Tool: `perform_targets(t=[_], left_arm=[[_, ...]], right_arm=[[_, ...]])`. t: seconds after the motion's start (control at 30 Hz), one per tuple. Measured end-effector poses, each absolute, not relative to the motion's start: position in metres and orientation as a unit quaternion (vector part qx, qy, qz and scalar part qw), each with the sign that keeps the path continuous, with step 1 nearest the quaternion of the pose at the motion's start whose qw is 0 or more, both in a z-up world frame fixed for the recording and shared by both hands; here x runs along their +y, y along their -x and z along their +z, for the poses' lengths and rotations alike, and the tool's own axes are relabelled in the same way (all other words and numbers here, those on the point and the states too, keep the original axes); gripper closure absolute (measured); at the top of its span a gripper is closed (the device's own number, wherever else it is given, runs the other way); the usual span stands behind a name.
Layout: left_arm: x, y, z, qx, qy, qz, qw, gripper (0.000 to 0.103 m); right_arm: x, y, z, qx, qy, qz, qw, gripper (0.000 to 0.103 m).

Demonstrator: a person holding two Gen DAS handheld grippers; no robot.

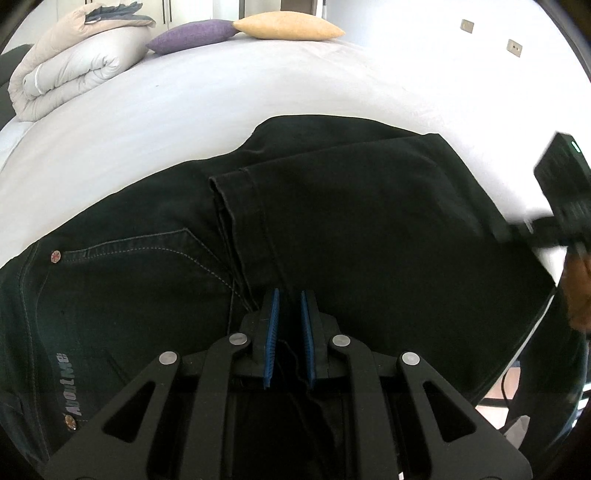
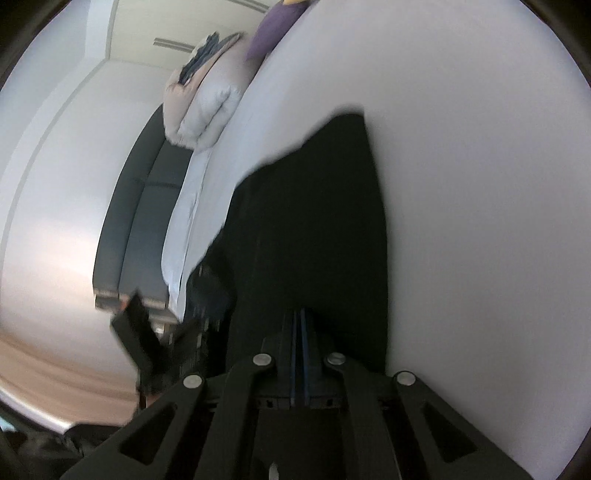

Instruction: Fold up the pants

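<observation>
pants: dark denim, lying flat on the white bed, legs already doubled back over the seat so the hem lies just beside the back pocket.
long axis of pants: runs from the waistband end, at the left of the hem, to the fold edge at the far right of the hem, across the left wrist view.
left hand-held gripper: on the near side of the hem, over the pants' near edge, pointing steeply down; blue pads drawn close with a strand of dark cloth between them, so it reads as pinching the pants' near edge.
right hand-held gripper: well to the right of the hem, at the fold end of the pants; pads pressed together with almost no gap. The view is blurred, and whether cloth sits between them cannot be told.
nearer hand: the left is nearer the hem and waistband; the right is nearer the fold end.
judged next move: likely carrying the fold end along the long axis toward the waistband, so the right hand has the longer path.
other things: rolled duvet and two cushions lie well beyond the hem, at the bed's far side.
</observation>
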State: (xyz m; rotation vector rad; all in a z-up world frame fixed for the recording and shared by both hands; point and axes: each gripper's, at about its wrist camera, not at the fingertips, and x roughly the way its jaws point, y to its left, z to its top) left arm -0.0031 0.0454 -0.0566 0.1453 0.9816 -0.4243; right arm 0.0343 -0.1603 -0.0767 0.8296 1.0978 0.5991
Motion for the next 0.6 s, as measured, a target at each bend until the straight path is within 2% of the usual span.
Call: perform_targets(t=[0.3, 0.33, 0.37, 0.4, 0.43, 0.5, 0.6], left_arm=[[0.05, 0.006, -0.056, 0.465, -0.066, -0.201, 0.86, 0.091], [0.051, 0.006, -0.051, 0.465, -0.065, -0.202, 0.86, 0.091], [0.052, 0.006, -0.05, 0.465, -0.063, -0.202, 0.86, 0.091], [0.053, 0.006, -0.05, 0.465, -0.061, -0.202, 0.86, 0.091], [0.053, 0.006, -0.05, 0.464, -0.059, -0.202, 0.86, 0.091], [0.055, 0.007, -0.05, 0.464, -0.056, -0.202, 0.861, 0.091], [0.059, 0.006, -0.048, 0.463, -0.042, -0.203, 0.862, 0.091]], right_arm=[[-0.159, 0.036, -0.082, 0.496, -0.388, 0.25, 0.736, 0.1], [-0.158, 0.041, -0.077, 0.498, -0.377, 0.245, 0.741, 0.097], [-0.157, 0.044, -0.068, 0.495, -0.37, 0.242, 0.748, 0.092], [-0.157, 0.045, -0.059, 0.487, -0.368, 0.241, 0.754, 0.075], [-0.158, 0.045, -0.046, 0.467, -0.369, 0.246, 0.765, 0.052], [-0.157, 0.043, -0.029, 0.439, -0.369, 0.253, 0.779, 0.032], [-0.145, 0.023, -0.008, 0.404, -0.371, 0.282, 0.787, 0.032]])
